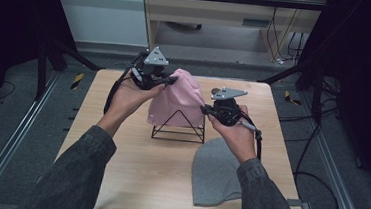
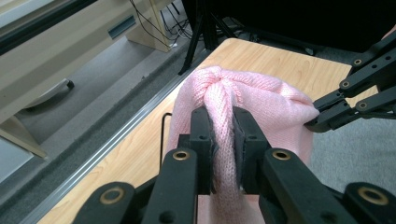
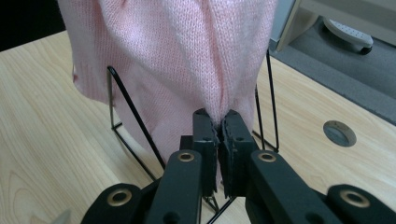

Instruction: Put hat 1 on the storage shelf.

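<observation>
The left tool [image 2: 223, 140] is clamped on a bunched fold of the pink knit hat [image 2: 252, 102], its two black jaws pressing the wool from either side near the hat's upper edge. The right tool [image 3: 218, 140] pinches a thin pleat of the same hat low on its side, jaws nearly meeting on the fabric. In the high view, the left tool [image 1: 167, 81] sits at about ten o'clock of the hat [image 1: 178, 101] and the right tool [image 1: 205, 108] at about four o'clock. The hat is draped over a black wire stand [image 1: 179, 129], near the middle of the wooden surface [image 1: 118, 169]. A grey hat [image 1: 216, 172] lies flat at five o'clock of the stand, just beside it.
</observation>
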A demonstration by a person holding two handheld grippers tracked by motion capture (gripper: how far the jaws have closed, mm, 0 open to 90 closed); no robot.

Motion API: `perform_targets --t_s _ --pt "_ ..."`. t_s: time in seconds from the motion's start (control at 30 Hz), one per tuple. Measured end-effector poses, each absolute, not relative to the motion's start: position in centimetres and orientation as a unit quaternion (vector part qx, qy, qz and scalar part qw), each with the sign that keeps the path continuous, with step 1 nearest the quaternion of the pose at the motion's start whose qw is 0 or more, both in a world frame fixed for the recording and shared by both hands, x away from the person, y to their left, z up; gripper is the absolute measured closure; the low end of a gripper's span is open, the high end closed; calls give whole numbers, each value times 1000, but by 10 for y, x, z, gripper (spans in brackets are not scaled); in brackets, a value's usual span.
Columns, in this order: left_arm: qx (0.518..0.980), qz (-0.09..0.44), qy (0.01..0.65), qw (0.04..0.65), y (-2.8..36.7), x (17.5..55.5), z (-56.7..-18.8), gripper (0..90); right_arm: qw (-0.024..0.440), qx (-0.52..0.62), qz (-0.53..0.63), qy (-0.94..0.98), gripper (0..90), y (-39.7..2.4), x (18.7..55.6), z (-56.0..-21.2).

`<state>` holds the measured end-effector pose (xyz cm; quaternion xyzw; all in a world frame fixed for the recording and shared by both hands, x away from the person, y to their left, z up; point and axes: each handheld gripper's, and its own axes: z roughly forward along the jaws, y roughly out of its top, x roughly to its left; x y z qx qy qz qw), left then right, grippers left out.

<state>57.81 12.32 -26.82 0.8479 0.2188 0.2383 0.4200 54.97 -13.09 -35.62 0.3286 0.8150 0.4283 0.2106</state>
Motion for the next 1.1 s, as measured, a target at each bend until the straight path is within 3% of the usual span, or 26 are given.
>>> perform_targets --t_s 1.1 --pt "861 208 227 404 128 574 -318 791 187 334 386 839 861 -125 549 -399"
